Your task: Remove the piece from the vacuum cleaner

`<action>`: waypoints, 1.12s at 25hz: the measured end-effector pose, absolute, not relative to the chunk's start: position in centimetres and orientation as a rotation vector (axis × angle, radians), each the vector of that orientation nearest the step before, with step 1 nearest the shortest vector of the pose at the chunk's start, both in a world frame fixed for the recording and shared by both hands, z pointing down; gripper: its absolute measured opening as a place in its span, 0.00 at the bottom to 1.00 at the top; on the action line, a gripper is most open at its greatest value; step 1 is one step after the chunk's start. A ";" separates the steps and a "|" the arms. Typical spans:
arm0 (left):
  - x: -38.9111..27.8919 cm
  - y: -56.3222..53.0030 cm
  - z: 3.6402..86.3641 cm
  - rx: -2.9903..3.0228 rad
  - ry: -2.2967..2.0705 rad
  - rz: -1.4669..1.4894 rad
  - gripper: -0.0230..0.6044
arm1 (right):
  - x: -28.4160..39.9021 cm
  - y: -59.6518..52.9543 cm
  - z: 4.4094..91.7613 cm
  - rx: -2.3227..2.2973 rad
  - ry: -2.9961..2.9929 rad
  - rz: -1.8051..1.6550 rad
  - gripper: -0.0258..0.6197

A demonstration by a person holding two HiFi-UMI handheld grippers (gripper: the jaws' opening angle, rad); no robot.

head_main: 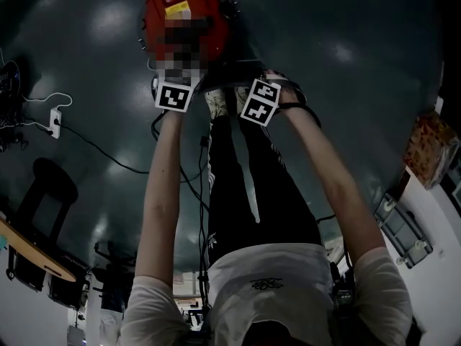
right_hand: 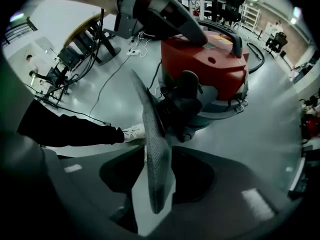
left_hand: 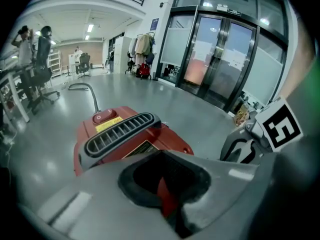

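The red vacuum cleaner (head_main: 209,6) stands on the grey floor just beyond the person's feet. My left gripper (head_main: 175,92) reaches down onto its top. In the left gripper view the red lid (left_hand: 165,139) and black vent grille (left_hand: 120,134) lie close ahead, and the jaws are hidden by the grey housing. My right gripper (head_main: 261,98) hangs beside it, pointing steeply down. One textured finger (right_hand: 152,154) shows edge-on with nothing against it, in front of the black fitting (right_hand: 185,101) at the vacuum's (right_hand: 210,64) base. The left gripper (right_hand: 170,14) rests on the lid there.
A power strip with a cable (head_main: 55,121) lies on the floor at left, near an office chair (head_main: 45,186). A cardboard box (head_main: 430,146) sits at right. Glass doors (left_hand: 220,59) stand beyond the vacuum, and a hose (left_hand: 86,89) trails behind it. The person's shoe (right_hand: 132,131) is close by.
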State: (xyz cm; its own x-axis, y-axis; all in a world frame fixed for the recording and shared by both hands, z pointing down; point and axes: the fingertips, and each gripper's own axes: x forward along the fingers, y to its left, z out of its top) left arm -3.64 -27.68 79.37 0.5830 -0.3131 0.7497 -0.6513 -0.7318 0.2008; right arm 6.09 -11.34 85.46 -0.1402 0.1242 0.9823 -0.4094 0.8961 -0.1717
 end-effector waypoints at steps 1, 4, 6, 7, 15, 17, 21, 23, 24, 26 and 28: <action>-3.7 -27.6 79.4 2.355 -0.775 0.980 0.04 | 6.2 -11.2 85.7 0.224 -1.634 0.448 0.30; -3.9 -27.4 79.4 2.353 -0.782 0.974 0.04 | 6.3 -11.4 86.1 0.234 -1.608 0.364 0.11; -3.9 -27.5 79.4 2.354 -0.778 0.976 0.04 | 6.3 -11.5 86.1 0.237 -1.609 0.328 0.10; -3.9 -27.5 79.4 2.355 -0.776 0.976 0.04 | 6.3 -11.4 86.1 0.240 -1.613 0.322 0.10; -4.2 -27.6 79.4 2.359 -0.783 0.972 0.04 | 5.7 -10.6 86.0 0.264 -1.629 0.345 0.10; -4.2 -27.6 79.4 2.360 -0.782 0.972 0.04 | 5.7 -10.3 85.9 0.253 -1.633 0.337 0.10; -4.3 -27.7 79.5 2.356 -0.785 0.975 0.04 | 5.2 -9.0 85.9 0.235 -1.649 0.337 0.10; -4.3 -27.7 79.6 2.354 -0.784 0.975 0.04 | 5.0 -8.5 85.9 0.240 -1.656 0.354 0.10; -4.3 -27.7 79.5 2.354 -0.783 0.975 0.04 | 4.8 -8.2 85.9 0.241 -1.660 0.362 0.10; -4.3 -27.7 79.5 2.355 -0.784 0.975 0.04 | 4.6 -7.8 85.9 0.243 -1.666 0.371 0.10; -4.4 -27.8 79.5 2.357 -0.786 0.975 0.04 | 4.3 -7.4 85.9 0.238 -1.669 0.384 0.10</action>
